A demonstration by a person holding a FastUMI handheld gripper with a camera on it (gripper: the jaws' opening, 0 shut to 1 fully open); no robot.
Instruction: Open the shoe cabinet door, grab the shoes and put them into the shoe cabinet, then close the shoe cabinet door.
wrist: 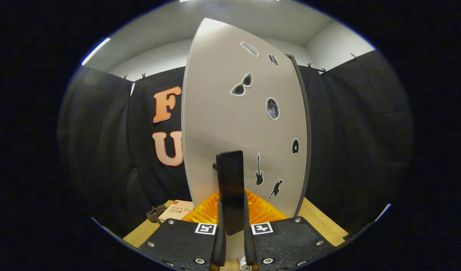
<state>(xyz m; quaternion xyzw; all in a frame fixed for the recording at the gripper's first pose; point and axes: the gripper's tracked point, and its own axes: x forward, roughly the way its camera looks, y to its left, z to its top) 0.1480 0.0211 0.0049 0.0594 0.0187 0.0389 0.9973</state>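
Note:
The shoe cabinet door [230, 120] is a tall pale grey panel with several small stickers, standing right in front of me. Its dark far edge [305, 143] shows on the right, so the door stands at an angle to me. A black upright bar handle [230, 177] sticks out from the door's lower middle. My gripper [233, 212] is shut on this handle, with one finger [219, 233] pressed on its left side and the other finger [250, 233] on its right side. The door hides the cabinet's inside.
The cabinet stands on a wooden table [322, 224]. To the left of the door, on the table, lie a book [176, 211] and a small brown object [155, 213]. Black cloth walls close in behind and on both sides.

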